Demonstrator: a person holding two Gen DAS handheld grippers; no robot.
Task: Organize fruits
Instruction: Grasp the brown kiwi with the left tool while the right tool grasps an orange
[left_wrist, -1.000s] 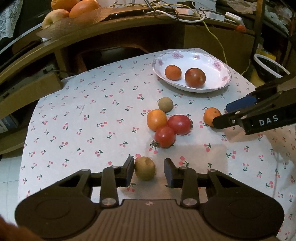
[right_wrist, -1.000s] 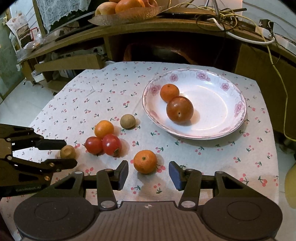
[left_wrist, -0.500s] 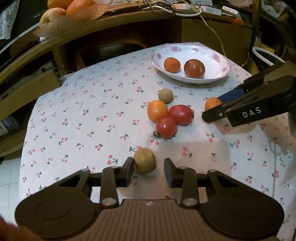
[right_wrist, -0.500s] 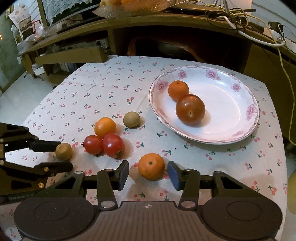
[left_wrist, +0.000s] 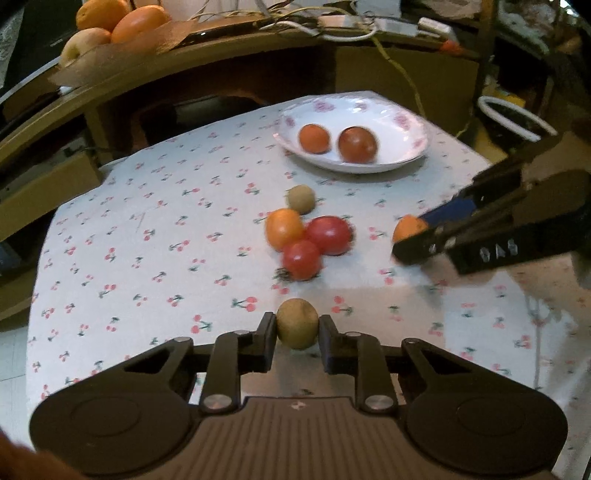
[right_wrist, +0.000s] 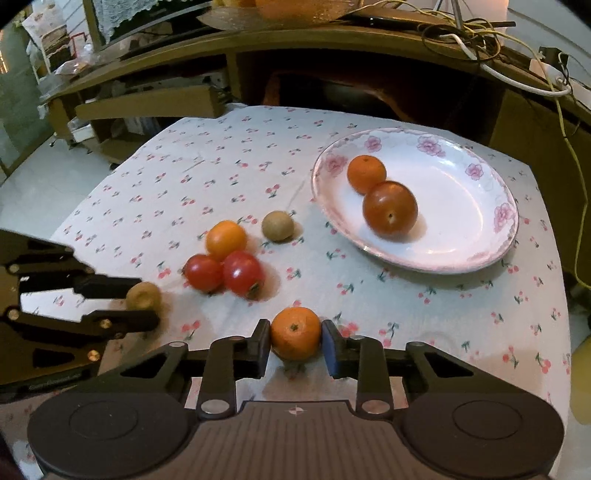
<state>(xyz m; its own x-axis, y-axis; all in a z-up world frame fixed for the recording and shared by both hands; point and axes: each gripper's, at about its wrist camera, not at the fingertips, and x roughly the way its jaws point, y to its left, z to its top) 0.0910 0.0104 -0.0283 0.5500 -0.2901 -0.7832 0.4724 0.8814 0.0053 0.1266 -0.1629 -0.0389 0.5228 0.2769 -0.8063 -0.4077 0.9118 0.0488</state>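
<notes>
My left gripper (left_wrist: 297, 334) is shut on a small brown fruit (left_wrist: 297, 328), which also shows in the right wrist view (right_wrist: 143, 295). My right gripper (right_wrist: 295, 341) is shut on a small orange (right_wrist: 295, 333), seen from the left wrist view (left_wrist: 408, 228) too. A white flowered plate (right_wrist: 461, 254) holds an orange (right_wrist: 366, 173) and a dark red tomato (right_wrist: 389, 208). On the cloth lie two red tomatoes (right_wrist: 242, 272), an orange tomato (right_wrist: 226, 239) and another brown fruit (right_wrist: 277, 226).
The table wears a white cherry-print cloth (right_wrist: 207, 173). A wooden desk (right_wrist: 332, 40) with cables stands behind it, with a bowl of fruit (left_wrist: 110, 22) on top. A cardboard box (right_wrist: 147, 105) sits at the back left.
Both grippers moved forward around their fruits and closed: the left on the brown fruit, the right on the small orange.
</notes>
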